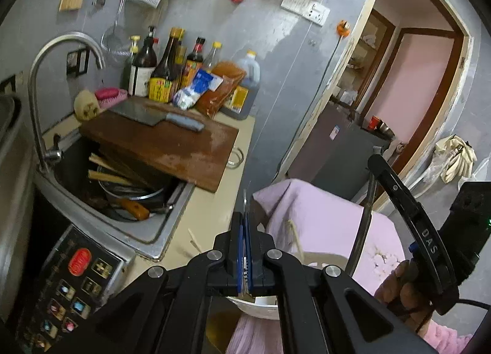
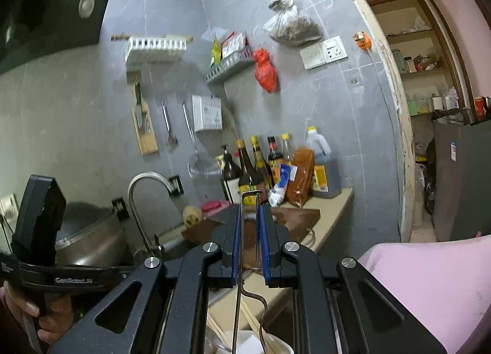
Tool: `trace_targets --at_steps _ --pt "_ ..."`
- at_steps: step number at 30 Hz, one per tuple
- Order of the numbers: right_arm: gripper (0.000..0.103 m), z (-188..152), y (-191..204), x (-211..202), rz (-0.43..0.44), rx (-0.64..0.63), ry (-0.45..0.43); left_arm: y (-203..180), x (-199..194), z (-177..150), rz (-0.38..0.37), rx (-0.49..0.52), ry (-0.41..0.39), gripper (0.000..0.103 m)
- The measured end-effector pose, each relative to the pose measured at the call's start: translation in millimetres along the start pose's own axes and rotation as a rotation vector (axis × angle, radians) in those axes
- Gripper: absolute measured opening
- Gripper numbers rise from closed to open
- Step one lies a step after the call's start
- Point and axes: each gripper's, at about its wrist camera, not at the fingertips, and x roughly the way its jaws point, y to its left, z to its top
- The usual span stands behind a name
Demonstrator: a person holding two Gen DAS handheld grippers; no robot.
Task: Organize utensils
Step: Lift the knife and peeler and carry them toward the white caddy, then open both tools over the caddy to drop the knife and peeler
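Observation:
My left gripper point(image 1: 245, 216) is shut on a thin flat metal utensil point(image 1: 245, 200). I see it edge-on, poking up past the blue pads. My right gripper point(image 2: 250, 209) is shut on the wire loop handle point(image 2: 251, 193) of a metal utensil, whose bent wire point(image 2: 245, 289) runs down below the pads. In the left wrist view the right gripper point(image 1: 379, 157) stands at the right with that wire point(image 1: 365, 216) hanging under it. A white bowl point(image 1: 260, 305) holding chopsticks point(image 2: 251, 323) sits below both grippers. More utensils lie in the sink point(image 1: 101, 209).
A wooden cutting board point(image 1: 172, 151) with a cleaver point(image 1: 153, 114) bridges the sink. Sauce bottles point(image 1: 165, 68) line the wall behind the faucet point(image 1: 36, 93). A knife block point(image 2: 144, 127), a ladle and a skimmer point(image 2: 199, 163) hang on the tiles. A cooker panel point(image 1: 70, 286) is at the lower left.

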Motion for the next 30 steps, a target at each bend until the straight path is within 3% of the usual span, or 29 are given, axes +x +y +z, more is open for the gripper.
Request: trace_targets --at_steps 7,22,26,30 --pt "0.011 -9.7 2.6 4.2 -0.006 -0.066 0.043 3.0 30.2 -14.3 0.001 -0.010 0.049 0.002" --pt "0.013 -15.5 -7.4 -3.4 -0.013 -0.022 0.104 -4.7 44.0 -20.4 0.033 0.014 0.092 0.003" --pt "0.023 -12.4 -8.4 -9.0 -0.014 -0.015 0.094 -6.8 41.9 -19.9 0.033 0.019 0.086 0.004" --pt "0.025 -8.3 -10.9 -15.2 -0.021 -0.003 0.078 -8.2 38.3 -18.0 0.030 0.015 0.075 0.006"
